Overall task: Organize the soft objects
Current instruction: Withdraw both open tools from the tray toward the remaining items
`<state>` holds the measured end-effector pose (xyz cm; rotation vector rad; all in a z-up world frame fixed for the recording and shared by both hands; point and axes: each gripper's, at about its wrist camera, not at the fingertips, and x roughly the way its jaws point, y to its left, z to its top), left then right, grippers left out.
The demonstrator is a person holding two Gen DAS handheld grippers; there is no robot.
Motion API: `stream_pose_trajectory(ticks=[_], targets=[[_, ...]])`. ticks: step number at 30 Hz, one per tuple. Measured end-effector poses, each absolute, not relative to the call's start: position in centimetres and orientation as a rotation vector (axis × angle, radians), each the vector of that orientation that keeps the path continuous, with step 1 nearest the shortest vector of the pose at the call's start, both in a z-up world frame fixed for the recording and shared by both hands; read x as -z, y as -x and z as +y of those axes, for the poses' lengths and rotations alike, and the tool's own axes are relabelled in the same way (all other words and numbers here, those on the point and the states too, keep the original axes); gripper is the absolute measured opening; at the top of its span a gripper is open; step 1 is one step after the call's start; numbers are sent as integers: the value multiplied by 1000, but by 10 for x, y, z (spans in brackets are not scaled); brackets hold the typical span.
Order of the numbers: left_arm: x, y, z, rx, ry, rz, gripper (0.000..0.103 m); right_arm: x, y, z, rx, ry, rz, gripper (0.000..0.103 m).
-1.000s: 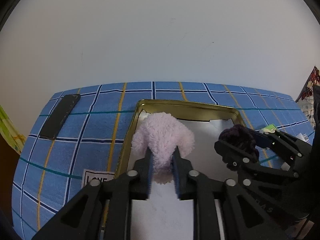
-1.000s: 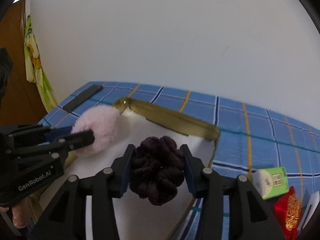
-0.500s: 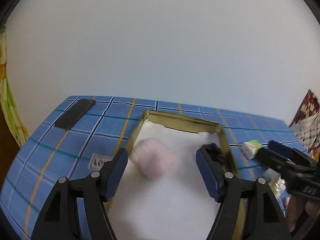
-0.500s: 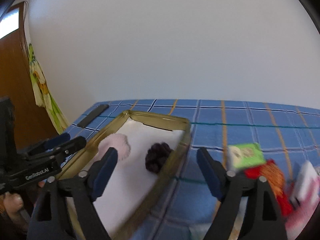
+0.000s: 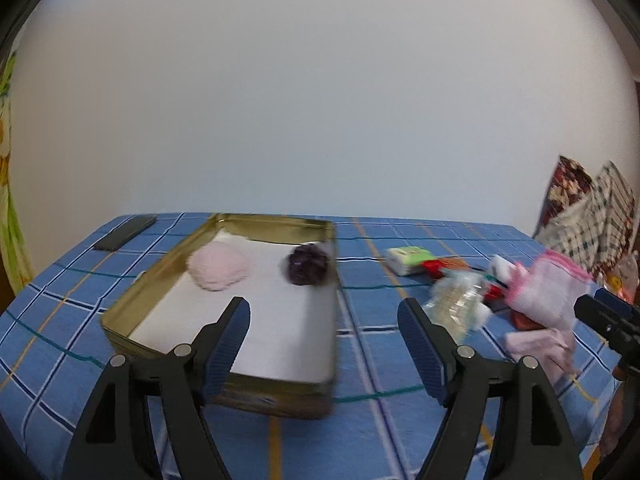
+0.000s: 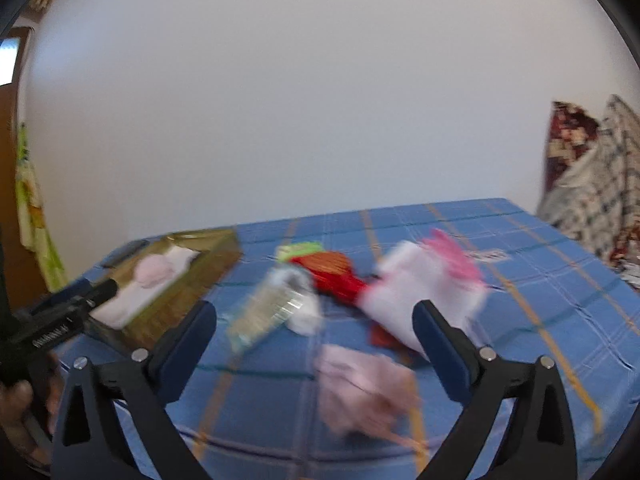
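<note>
Blue checked tablecloth (image 5: 360,312) was shown with a pink puff (image 5: 218,270) and dark scrunchie (image 5: 306,265) laid in the gold tin (image 5: 276,226), apparently sorted; left gripper (image 5: 324,344) and right gripper (image 6: 316,344) were held spread wide and unloaded near unsorted clutter.

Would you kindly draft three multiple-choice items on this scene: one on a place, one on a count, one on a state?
1. Where does the dark purple scrunchie lie?
A. inside the gold tin
B. on the phone
C. in a gripper

2. How many soft things lie in the tin?
A. one
B. two
C. four

3. How is the left gripper?
A. shut on cloth
B. shut, holding nothing
C. open

Key: 1 A, it rests on the tin's white liner. 2 B, the pink puff and the scrunchie. 3 C, its fingers stand wide apart.
</note>
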<state>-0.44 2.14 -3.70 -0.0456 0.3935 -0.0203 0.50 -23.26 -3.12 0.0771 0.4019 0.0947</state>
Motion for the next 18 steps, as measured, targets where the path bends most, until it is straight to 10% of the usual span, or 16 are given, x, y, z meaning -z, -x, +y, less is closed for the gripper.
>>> stream_pose_trajectory(ticks=[18], targets=[[54,-3,-9,54,-30,459,80,76,-35,-245,-55,-26,617,96]])
